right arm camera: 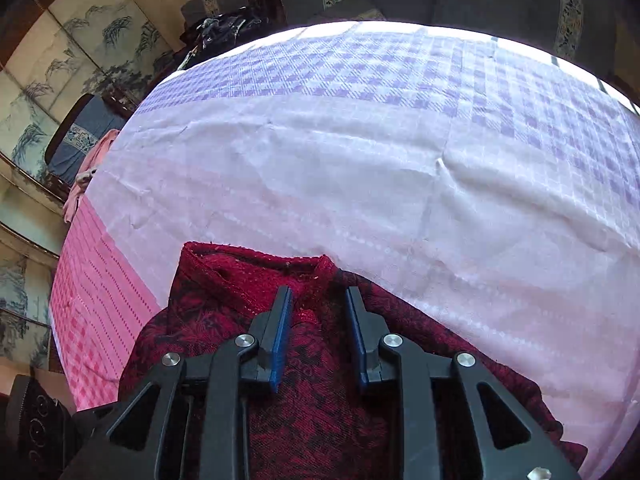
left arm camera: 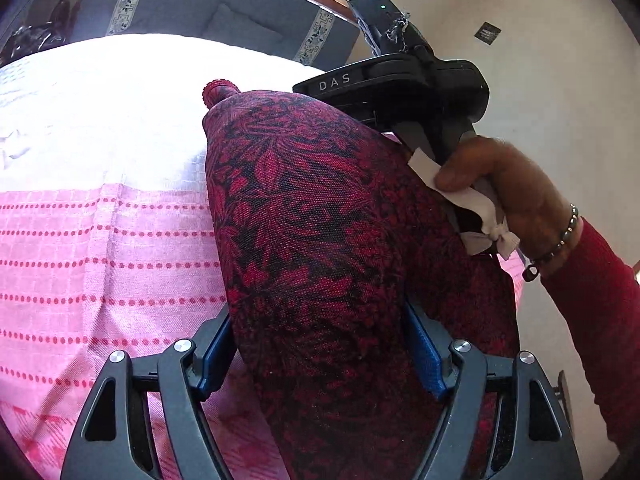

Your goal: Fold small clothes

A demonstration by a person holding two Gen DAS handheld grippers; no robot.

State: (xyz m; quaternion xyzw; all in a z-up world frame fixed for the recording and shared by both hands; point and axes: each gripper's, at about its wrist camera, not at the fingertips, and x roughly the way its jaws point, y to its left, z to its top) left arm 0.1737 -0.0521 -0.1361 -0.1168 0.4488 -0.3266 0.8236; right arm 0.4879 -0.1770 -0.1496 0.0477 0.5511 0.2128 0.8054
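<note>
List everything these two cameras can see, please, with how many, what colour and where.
Garment: one, dark red with black leaf pattern, draped up between both grippers over the table.
Tablecloth: one, pink, white and lilac checks, covering the table.
Sofa: grey with patterned bands, behind the table.
Painted screen: pale with ink landscape, far left in the right wrist view.
Pink cloth: one, hanging off the table's left edge.
Dark bundle: on a seat beyond the table; unclear what.
Right hand: one, bead bracelet, red sleeve, holding the right gripper's handle.
Left gripper: blue pads, wide apart around the fabric.
Right gripper: blue pads, apart over the collar.
</note>
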